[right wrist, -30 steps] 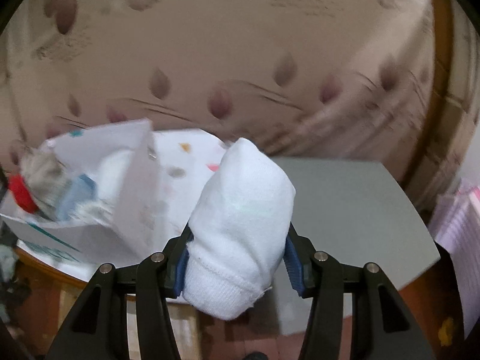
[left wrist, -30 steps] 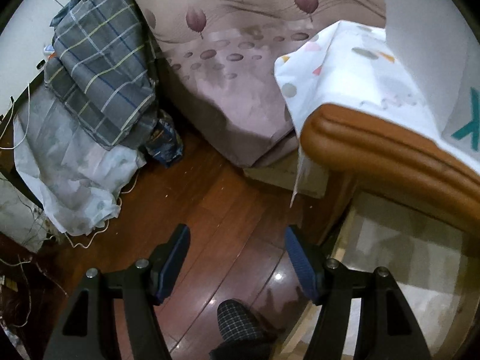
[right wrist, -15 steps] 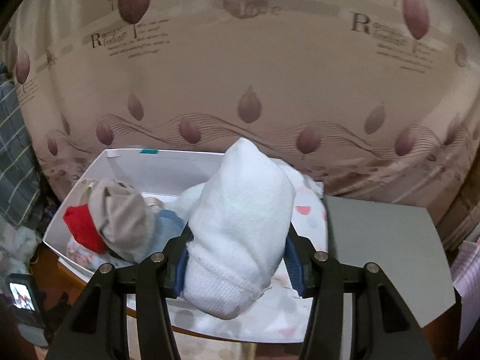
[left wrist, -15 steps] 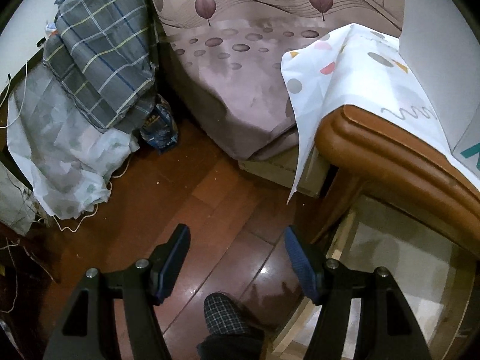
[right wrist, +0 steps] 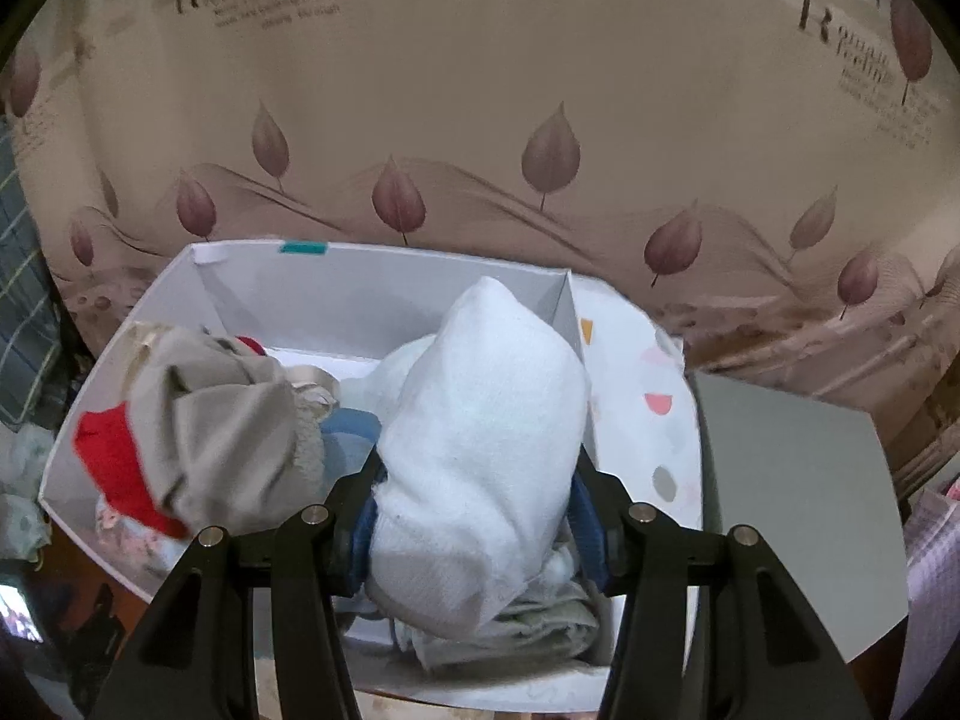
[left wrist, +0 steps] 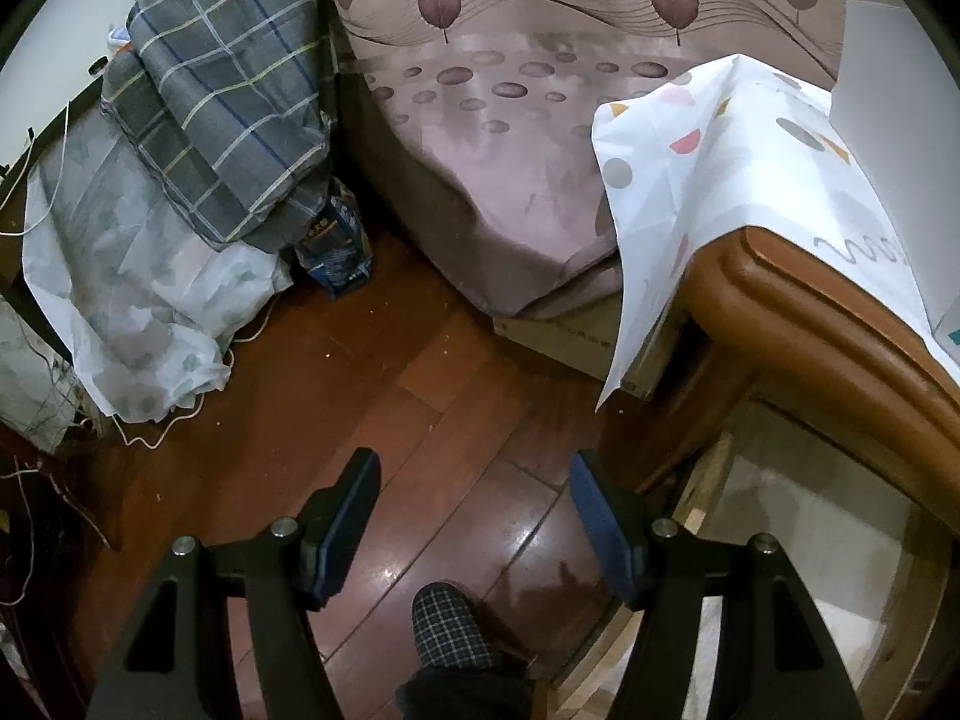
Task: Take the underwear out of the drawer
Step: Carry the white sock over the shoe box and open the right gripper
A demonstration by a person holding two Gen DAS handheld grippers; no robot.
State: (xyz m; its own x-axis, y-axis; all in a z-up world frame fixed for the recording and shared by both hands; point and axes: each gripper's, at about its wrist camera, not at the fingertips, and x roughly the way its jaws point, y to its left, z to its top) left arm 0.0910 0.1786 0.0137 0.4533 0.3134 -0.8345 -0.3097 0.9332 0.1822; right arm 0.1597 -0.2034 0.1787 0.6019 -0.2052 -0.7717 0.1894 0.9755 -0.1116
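Observation:
My right gripper (right wrist: pixel 474 510) is shut on a rolled white garment (right wrist: pixel 486 432), whose bulk hides the fingertips. It hangs over the right part of an open white box (right wrist: pixel 384 294) holding a beige garment (right wrist: pixel 222 420), a red one (right wrist: pixel 111 450), a blue one (right wrist: pixel 351 432) and pale folded cloth. My left gripper (left wrist: pixel 474 468) is open with nothing between its fingers, above the wooden floor (left wrist: pixel 384 384) left of a wooden table edge (left wrist: pixel 810 348).
The box sits on a white cloth with coloured shapes (right wrist: pixel 648 420), beside a grey board (right wrist: pixel 792 510). A bed with a leaf-print sheet (right wrist: pixel 480 120) lies behind. In the left wrist view, plaid bedding (left wrist: pixel 222 90), a blue bag (left wrist: pixel 336 240) and a person's checked slipper (left wrist: pixel 450 624) show.
My right gripper has carried the white garment leftward, from above the grey board to above the white box. The left gripper has stayed about where it was, rolling slightly.

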